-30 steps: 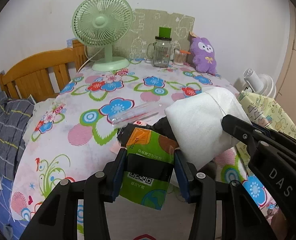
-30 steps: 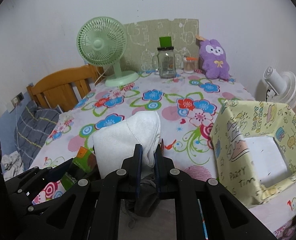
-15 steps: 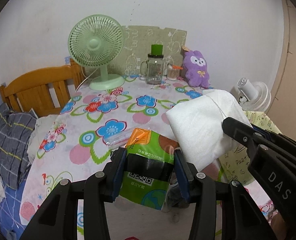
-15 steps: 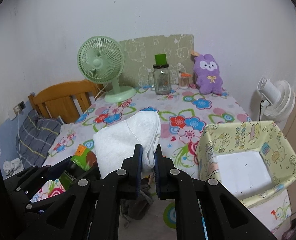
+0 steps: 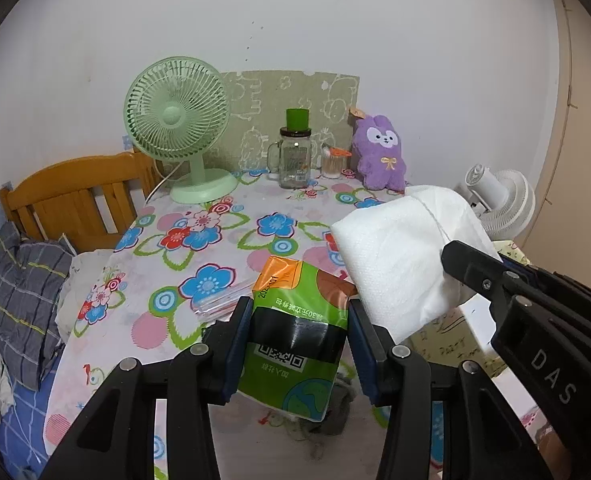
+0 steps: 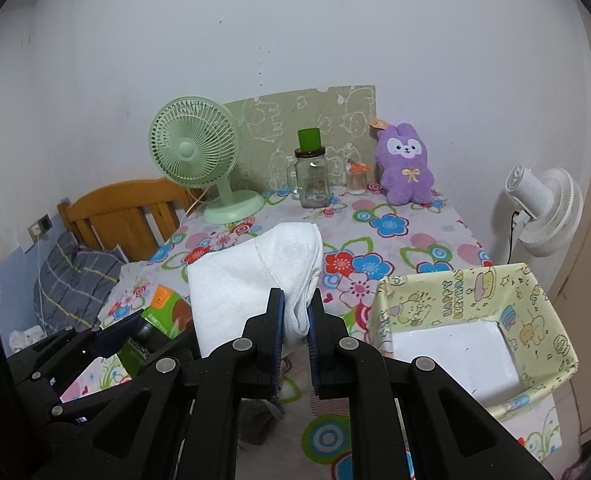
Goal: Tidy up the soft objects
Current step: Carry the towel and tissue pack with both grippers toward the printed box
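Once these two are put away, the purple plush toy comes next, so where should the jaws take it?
Grip the purple plush toy across its body below the face, coming from the front. It sits upright against the wall; the glass jar and small container crowd its left.

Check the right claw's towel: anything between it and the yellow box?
Nothing visible. The right claw is shut on the white towel, held above the table. The yellow box sits just to its right, open-topped and showing only its white floor. The left claw and its green pack are on the far side.
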The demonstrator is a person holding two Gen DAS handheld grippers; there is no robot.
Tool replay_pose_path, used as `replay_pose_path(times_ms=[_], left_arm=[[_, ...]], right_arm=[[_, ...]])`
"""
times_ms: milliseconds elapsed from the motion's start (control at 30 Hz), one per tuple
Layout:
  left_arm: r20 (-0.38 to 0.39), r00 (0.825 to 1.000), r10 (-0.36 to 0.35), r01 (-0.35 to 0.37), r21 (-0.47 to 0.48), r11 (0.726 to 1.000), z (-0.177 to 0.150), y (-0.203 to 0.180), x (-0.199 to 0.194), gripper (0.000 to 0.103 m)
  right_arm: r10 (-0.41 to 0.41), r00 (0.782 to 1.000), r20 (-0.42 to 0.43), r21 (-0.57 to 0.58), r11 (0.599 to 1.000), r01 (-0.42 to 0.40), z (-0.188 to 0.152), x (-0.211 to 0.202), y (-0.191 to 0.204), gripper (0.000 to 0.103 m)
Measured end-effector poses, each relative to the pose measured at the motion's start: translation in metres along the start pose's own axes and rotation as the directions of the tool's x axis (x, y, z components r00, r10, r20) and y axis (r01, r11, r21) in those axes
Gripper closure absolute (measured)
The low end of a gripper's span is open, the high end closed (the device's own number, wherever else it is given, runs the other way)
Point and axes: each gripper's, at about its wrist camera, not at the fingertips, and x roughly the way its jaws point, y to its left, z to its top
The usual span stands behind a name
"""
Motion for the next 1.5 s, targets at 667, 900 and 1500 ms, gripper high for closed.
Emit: replay_pose_path(times_ms=[667, 900, 1500], left_arm=[[0.025, 0.999, -0.038, 0.037, 0.041, 0.998, 0.014, -0.067, 0.003, 0.055], [0.019, 0.997, -0.072, 0.071, 0.069, 0.995, 0.017, -0.092, 0.012, 0.055], [-0.034, 0.988, -0.154, 0.157, 0.123, 0.980, 0.022, -0.141, 0.045, 0.055]], right_arm=[[-0.031, 0.999, 0.030, 0.043, 0.999, 0.030, 0.009, -0.024, -0.065, 0.089], [-0.065, 0.997, 0.034, 0.070, 0.996, 0.063, 0.010, -0.027, -0.092, 0.089], [-0.157, 0.988, 0.009, 0.127, 0.980, 0.154, 0.006, -0.021, -0.148, 0.089]])
